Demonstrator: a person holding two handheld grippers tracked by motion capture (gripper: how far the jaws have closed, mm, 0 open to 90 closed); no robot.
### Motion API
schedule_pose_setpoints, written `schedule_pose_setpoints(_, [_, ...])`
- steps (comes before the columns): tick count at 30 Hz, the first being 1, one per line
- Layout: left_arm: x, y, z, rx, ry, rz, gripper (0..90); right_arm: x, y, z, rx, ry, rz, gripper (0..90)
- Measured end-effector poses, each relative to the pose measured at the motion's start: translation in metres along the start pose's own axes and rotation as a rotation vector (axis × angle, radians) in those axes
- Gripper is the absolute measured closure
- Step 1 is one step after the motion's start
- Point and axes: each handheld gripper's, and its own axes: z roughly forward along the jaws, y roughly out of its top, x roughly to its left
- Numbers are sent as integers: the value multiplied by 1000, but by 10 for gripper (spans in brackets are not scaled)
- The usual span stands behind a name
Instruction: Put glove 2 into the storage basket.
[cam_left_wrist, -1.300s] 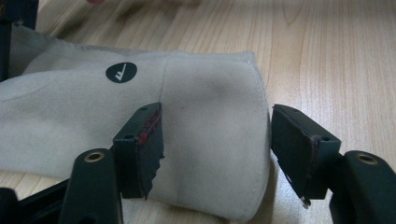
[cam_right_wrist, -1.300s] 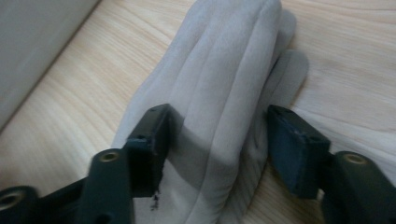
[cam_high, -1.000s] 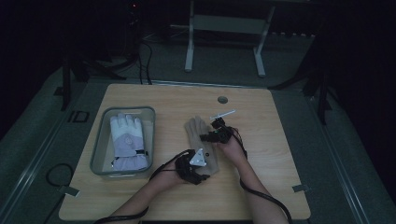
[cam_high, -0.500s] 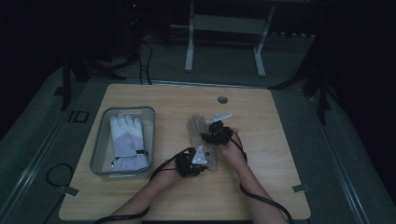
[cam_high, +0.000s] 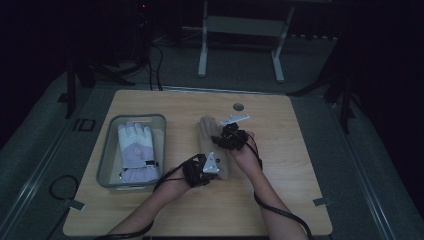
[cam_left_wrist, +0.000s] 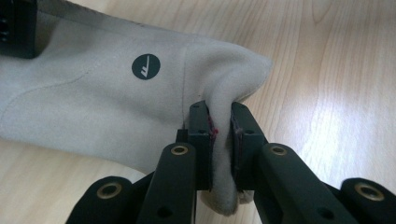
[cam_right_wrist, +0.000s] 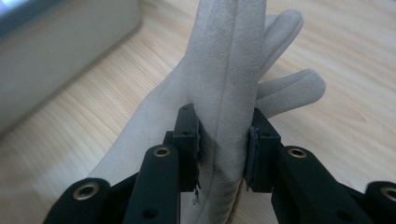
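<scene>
Looking down from the high view, a pale wooden bench (cam_high: 280, 200) carries a soft beige suede glove (cam_high: 207, 131) near its middle, fingers pointing away from the person. Both hands meet at it — the left gripper (cam_high: 212, 162) sits at the cuff end nearest the person, the right gripper (cam_high: 225, 134) at the glove's right edge farther up. Well apart to the left stands a clear rectangular plastic bin (cam_high: 107, 150) holding a white and lavender padded winter glove (cam_high: 136, 150). A small round hole (cam_high: 238, 107) sits in the bench beyond the hands.

In the left gripper view, the left gripper (cam_left_wrist: 220, 140) has just been closing and now pinches a fold of the beige suede glove (cam_left_wrist: 93, 107) between its two black jaws; the fabric bulges up above the pads, and a small dark round logo (cam_left_wrist: 145, 66) shows on the glove's flat part. Wood grain of the bench (cam_left_wrist: 336, 70) lies beneath.

In the right gripper view, the right gripper (cam_right_wrist: 224, 144) is clamped on the beige suede glove (cam_right_wrist: 229, 70) — a thick upright ridge of material stands between the jaws, with two glove fingers splaying to the right. The grey wall of the plastic bin (cam_right_wrist: 60, 51) rises at the upper left, blurred.
</scene>
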Motion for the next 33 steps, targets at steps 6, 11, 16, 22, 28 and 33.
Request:
schedule_pose_setpoints(6, [6, -1, -29, 22, 16, 10, 818, 17, 21, -7, -36, 29, -18, 704])
schedule_pose_setpoints(11, [12, -6, -51, 39, 26, 7, 818, 33, 40, -10, -55, 48, -45, 703])
schedule_pose_setpoints(16, [16, -11, -68, 65, 41, 12, 818, 45, 53, -7, -62, 63, -70, 703])
schedule_pose_setpoints(22, [22, -23, -87, 92, 48, -1, 818, 65, 70, 0, -72, 96, -91, 703])
schedule_pose_setpoints(28, [29, -42, -106, 115, 43, -17, 818, 85, 83, 8, -72, 123, -111, 703])
schedule_pose_setpoints(33, [32, -60, -124, 121, 42, -33, 817, 111, 98, 22, -70, 161, -139, 703])
